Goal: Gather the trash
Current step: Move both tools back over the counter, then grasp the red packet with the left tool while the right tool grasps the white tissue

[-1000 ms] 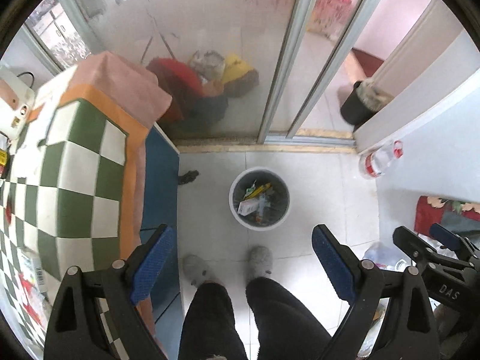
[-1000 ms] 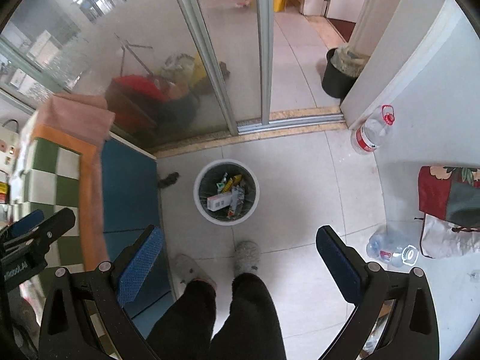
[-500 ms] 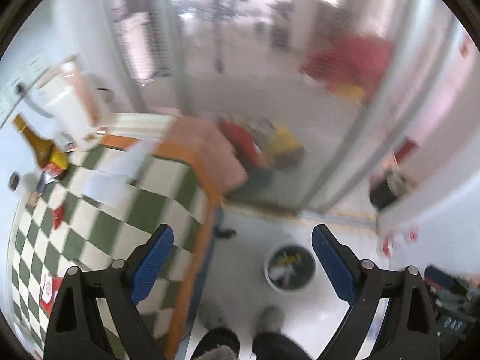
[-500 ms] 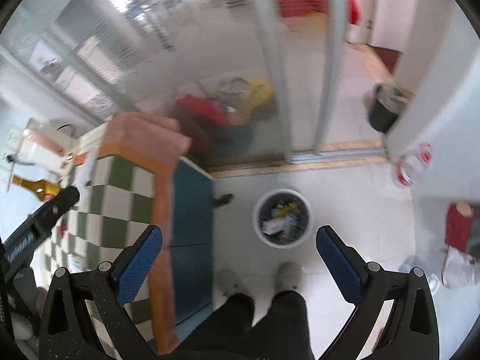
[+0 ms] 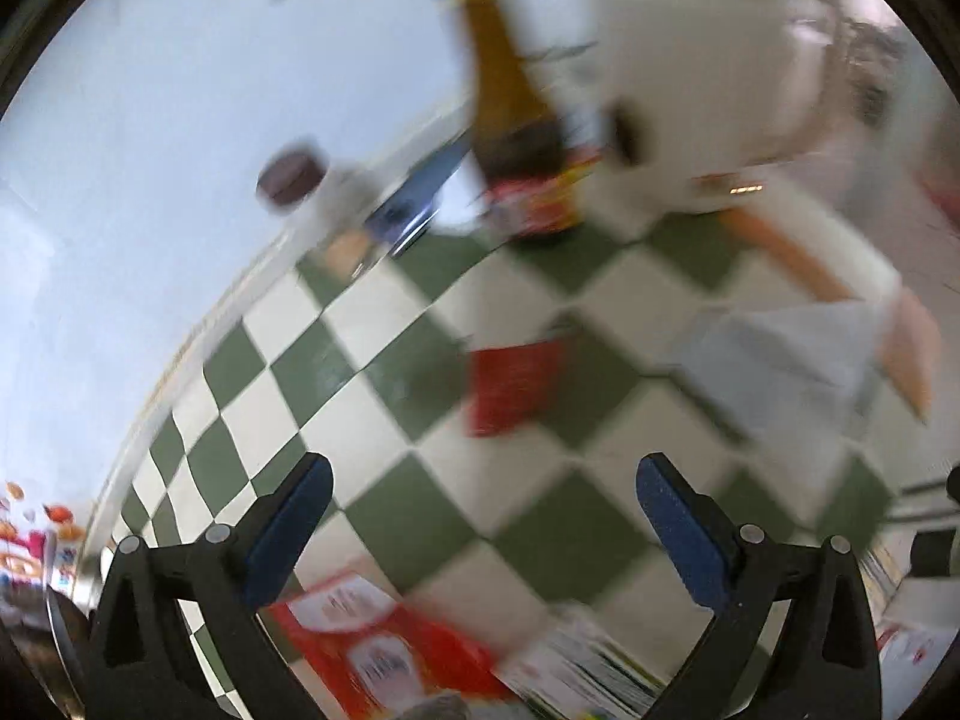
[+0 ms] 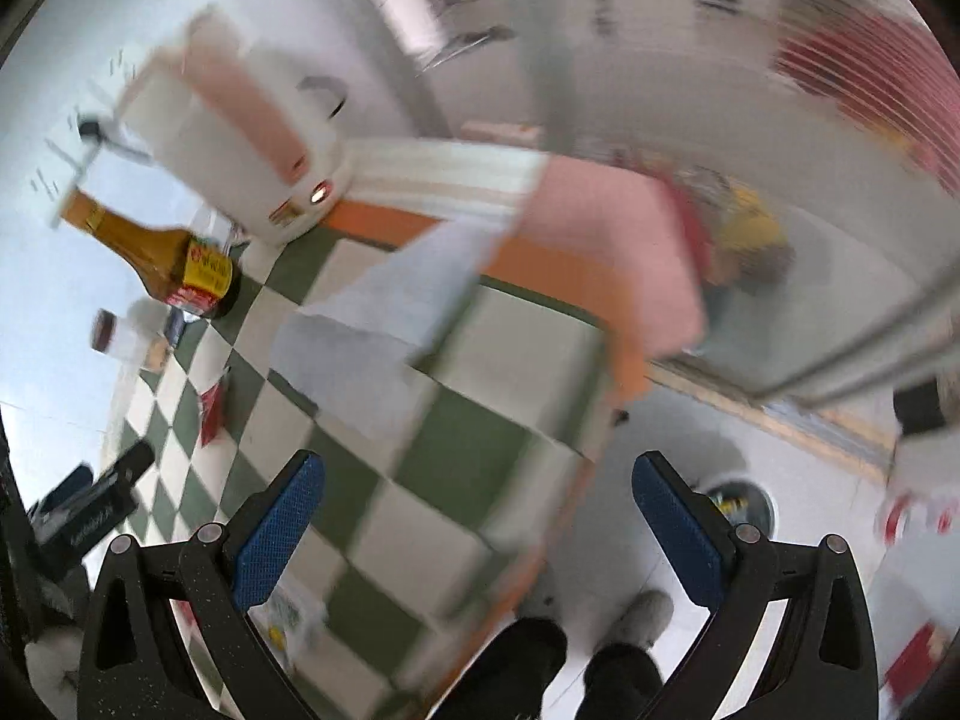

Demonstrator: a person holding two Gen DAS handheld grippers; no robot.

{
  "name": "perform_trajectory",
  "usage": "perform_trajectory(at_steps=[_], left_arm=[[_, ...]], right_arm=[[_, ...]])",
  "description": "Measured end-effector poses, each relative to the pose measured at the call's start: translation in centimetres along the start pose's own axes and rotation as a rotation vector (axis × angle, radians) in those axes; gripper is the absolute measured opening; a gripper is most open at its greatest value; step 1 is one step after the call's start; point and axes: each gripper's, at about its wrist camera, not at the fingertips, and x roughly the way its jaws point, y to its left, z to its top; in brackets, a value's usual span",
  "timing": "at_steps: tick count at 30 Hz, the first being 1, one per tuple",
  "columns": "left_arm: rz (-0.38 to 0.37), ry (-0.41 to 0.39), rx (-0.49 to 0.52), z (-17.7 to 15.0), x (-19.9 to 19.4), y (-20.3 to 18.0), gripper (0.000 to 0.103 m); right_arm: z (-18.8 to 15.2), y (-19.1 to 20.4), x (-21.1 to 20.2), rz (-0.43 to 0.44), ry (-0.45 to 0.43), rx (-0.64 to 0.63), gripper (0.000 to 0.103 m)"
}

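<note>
Both views are motion-blurred. My left gripper (image 5: 480,516) hangs open over the green-and-white checked tablecloth (image 5: 372,372), nothing between its blue pads. A red wrapper (image 5: 516,384) lies ahead of it, a red-and-white packet (image 5: 372,654) and printed paper (image 5: 594,666) lie just below it. My right gripper (image 6: 477,519) is open too, over the table's edge (image 6: 540,546). The red wrapper (image 6: 211,411) shows far left there. The grey trash bin (image 6: 741,507) stands on the floor behind the right finger (image 6: 678,525), partly hidden. The left gripper (image 6: 90,510) appears at the left edge.
A brown sauce bottle (image 5: 516,120), a dark-capped jar (image 5: 294,177) and a white appliance (image 6: 240,144) stand at the table's far side by the wall. A pale cloth (image 6: 384,324) lies on the table. The person's legs (image 6: 564,660) stand by the table; a plastic bottle (image 6: 918,516) lies at right.
Both grippers have swung left from the floor and bin to over the checked table. The left one now looks onto the wrappers; the bin sits at the lower right of the right view.
</note>
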Motion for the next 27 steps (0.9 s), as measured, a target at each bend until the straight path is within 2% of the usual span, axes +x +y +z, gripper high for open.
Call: perform_trajectory(at_steps=[3,5,7,9,10,13,14,16,17,18,19,22,27], left_arm=[[-0.036,0.096,-0.054,1.1,4.8,2.5,0.103],[-0.103,0.17,-0.105,1.6,7.6,3.5,0.103],[-0.167,0.205,-0.16,2.2,9.5,4.3,0.103],[-0.235,0.222,-0.204,2.7,10.8,4.5,0.101],[-0.259,0.225,-0.212,2.9,11.2,4.4,0.099],[-0.307,0.225,-0.201,3.6,12.2,3.2,0.074],[-0.331,0.221,-0.189,3.8,12.4,2.7,0.061],[-0.316,0.192,-0.162,4.3,12.1,2.2,0.048],[-0.314,0.18,-0.147,4.4,11.9,1.9,0.031],[-0.303,0.17,-0.133,4.5,11.8,1.8,0.005],[-0.301,0.174,-0.126,4.6,11.9,1.8,0.0],[-0.294,0.171,-0.122,4.4,11.8,1.9,0.0],[-0.296,0.114,-0.134,4.1,9.1,3.6,0.0]], right_arm=[[3.1,3.9,5.7,-0.039,0.051,-0.051,0.103],[4.3,5.7,8.6,-0.072,0.073,-0.079,0.103],[5.0,6.9,10.9,-0.095,0.094,-0.101,0.103],[5.3,7.4,12.9,-0.123,0.122,-0.114,0.098],[5.4,7.8,13.1,-0.154,0.099,-0.13,0.098],[5.3,8.9,13.7,-0.21,0.064,-0.179,0.093],[5.2,9.2,13.7,-0.23,0.048,-0.195,0.085],[5.1,9.6,13.4,-0.227,0.017,-0.209,0.066],[5.1,9.6,13.2,-0.226,0.008,-0.211,0.041],[5.2,9.5,13.0,-0.223,0.008,-0.21,0.006],[5.3,9.3,13.0,-0.197,0.022,-0.19,0.003],[5.1,8.2,12.3,-0.139,0.009,-0.142,0.003],[4.2,6.4,9.6,-0.047,-0.036,-0.074,0.003]])
